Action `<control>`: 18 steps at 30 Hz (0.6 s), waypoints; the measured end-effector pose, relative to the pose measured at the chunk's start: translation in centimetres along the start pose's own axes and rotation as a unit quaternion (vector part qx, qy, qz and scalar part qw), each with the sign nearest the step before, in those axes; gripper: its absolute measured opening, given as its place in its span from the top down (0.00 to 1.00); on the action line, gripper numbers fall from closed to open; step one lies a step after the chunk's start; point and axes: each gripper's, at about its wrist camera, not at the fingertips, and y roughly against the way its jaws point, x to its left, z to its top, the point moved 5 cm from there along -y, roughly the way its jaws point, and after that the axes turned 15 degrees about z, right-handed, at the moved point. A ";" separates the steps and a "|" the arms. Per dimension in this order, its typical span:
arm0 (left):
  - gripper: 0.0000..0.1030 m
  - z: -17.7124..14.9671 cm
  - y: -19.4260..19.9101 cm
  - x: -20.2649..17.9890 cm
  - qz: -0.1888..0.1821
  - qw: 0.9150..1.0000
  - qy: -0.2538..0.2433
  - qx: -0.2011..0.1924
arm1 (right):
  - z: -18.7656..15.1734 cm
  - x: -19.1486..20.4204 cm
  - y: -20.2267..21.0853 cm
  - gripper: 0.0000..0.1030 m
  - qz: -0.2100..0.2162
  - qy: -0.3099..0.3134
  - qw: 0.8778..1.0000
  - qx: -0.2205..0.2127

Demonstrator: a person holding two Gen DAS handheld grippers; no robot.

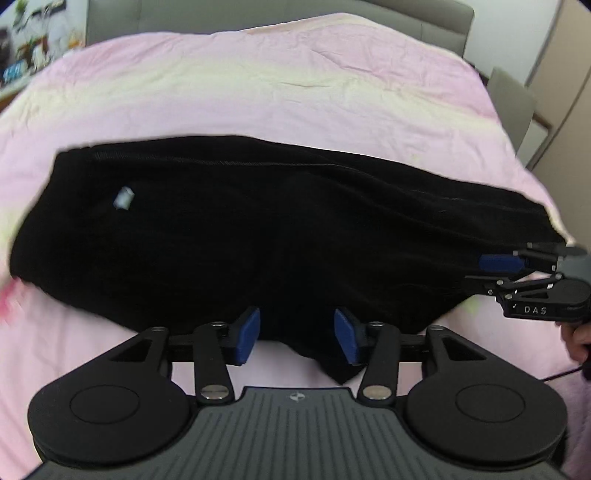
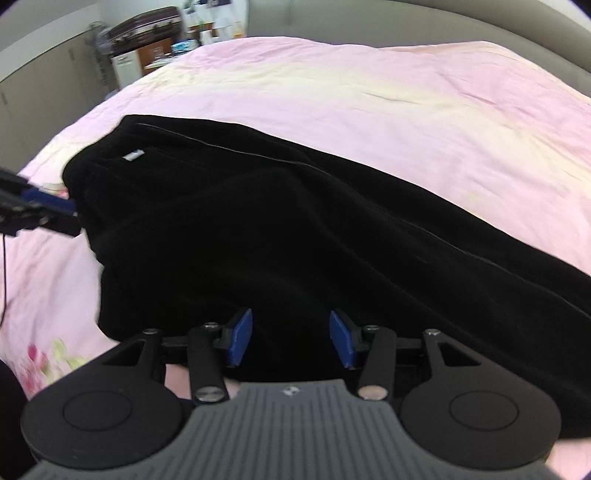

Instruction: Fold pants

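2 grippers over 1 pair of black pants (image 1: 258,236), which lies across a pink bedsheet (image 1: 295,85) as a long folded band. A small pale label (image 1: 123,197) shows near the band's left end in the left wrist view.

Left gripper (image 1: 297,334): jaws apart, blue pads clear of the cloth on both sides. The near edge of the pants lies beneath the gap, with a point of fabric hanging toward the camera. Nothing gripped.

Right gripper (image 2: 291,338): jaws apart, black cloth beneath and between the pads; no pinch visible. In the left wrist view this gripper sits at the band's right end, with part of a hand (image 1: 576,338) behind it.

Surroundings: grey upholstered headboard (image 1: 258,14) beyond the sheet; floral print (image 2: 40,356) on the sheet's near left corner in the right wrist view; a dark suitcase (image 2: 147,24) on furniture and cluttered shelves at upper left. A thin black cable (image 2: 4,273) hangs at the left edge.

Nothing lies on top of the pants.
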 end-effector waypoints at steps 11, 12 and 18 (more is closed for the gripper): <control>0.40 -3.2 -4.7 -1.5 -0.004 0.980 0.188 0.058 | -8.6 -15.0 12.5 0.51 -0.130 -0.172 0.975 -0.051; 0.40 -3.2 -5.1 -1.5 -0.005 0.978 0.200 0.062 | -9.3 -16.5 13.5 0.51 -0.140 -0.190 0.970 -0.055; 0.40 -2.7 -7.5 -1.8 0.007 0.964 0.252 0.085 | -12.0 -25.2 18.3 0.49 -0.176 -0.297 0.932 -0.106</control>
